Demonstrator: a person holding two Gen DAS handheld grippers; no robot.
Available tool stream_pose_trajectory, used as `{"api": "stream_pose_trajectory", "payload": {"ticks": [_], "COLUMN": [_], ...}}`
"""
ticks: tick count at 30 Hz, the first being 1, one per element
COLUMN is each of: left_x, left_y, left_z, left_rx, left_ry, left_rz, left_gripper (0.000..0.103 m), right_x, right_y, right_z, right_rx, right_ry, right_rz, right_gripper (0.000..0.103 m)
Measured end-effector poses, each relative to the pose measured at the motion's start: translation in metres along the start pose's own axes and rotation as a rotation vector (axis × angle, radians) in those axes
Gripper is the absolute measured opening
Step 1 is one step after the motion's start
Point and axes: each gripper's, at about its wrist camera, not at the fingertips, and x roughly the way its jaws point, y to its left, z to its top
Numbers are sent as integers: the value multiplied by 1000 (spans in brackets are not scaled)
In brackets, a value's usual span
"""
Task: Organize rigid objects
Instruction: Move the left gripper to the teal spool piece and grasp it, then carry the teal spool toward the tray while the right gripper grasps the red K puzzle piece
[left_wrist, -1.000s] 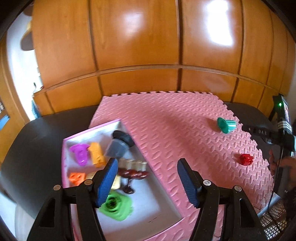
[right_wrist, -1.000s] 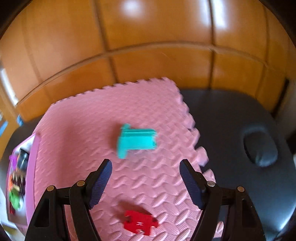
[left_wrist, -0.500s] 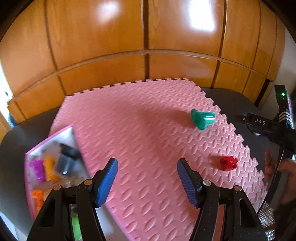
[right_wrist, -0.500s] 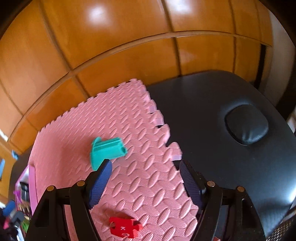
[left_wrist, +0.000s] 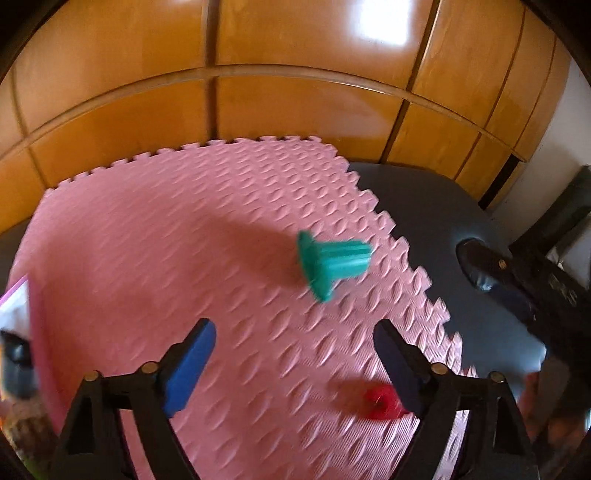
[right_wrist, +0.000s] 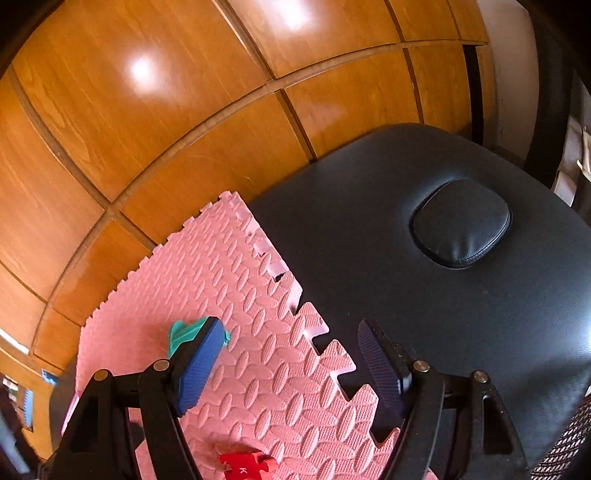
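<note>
- Left wrist view: the left gripper (left_wrist: 293, 349) hangs over the pink textured foam mat (left_wrist: 184, 236), its two blue-padded fingers (left_wrist: 188, 363) spread wide with nothing between them.
- One teal ribbed plastic piece with a flared base (left_wrist: 330, 263) lies on its side near the mat's right edge, ahead of the fingers and apart from them.
- One red plastic block (left_wrist: 382, 400) sits near the mat's near-right corner, just inside the right finger; blur hides its shape.
- One pink-rimmed tray (left_wrist: 22, 295) shows at the left edge of the mat, with dark blurred items in it that cannot be counted.
- Right wrist view: the right gripper (right_wrist: 288, 363) is also spread wide and empty, above the mat's (right_wrist: 258, 332) jagged right edge beside the black padded table (right_wrist: 406, 277).
- The one teal piece (right_wrist: 183, 332) is partly hidden behind the left finger (right_wrist: 199, 365); whether they touch I cannot tell.
- The one red block (right_wrist: 247, 467), marked with a white "K", lies on the mat at the bottom of the frame.
</note>
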Motion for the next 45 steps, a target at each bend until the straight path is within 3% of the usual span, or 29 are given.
{"api": "stream_pose_trajectory", "payload": {"ticks": [12, 13, 14, 15, 22, 31, 37, 45], "left_x": [84, 91, 95, 95, 67, 3, -38, -81], "left_y": [-33, -30, -27, -25, -2, 28, 38, 39], "left_z": [43, 45, 45, 44, 24, -17, -42, -69], "left_rx": [33, 21, 13, 6, -16, -50, -53, -25], "left_ry": [79, 92, 108, 104, 63, 10, -26, -77], "left_rz": [23, 23, 7, 0, -15, 12, 1, -1], "left_gripper": [91, 72, 63, 62, 62, 62, 62, 62], "right_x": [1, 2, 3, 4, 11, 43, 52, 42], "right_y": [-8, -8, -8, -9, -2, 23, 31, 62], "right_z": [3, 3, 2, 2, -1, -26, -42, -77], "right_rx": [62, 61, 60, 61, 19, -116, -182, -372], "right_ry": [23, 27, 30, 34, 83, 285, 348, 356], "right_rz": [43, 41, 39, 38, 44, 46, 30, -28], "right_gripper": [77, 77, 77, 77, 77, 77, 77, 77]}}
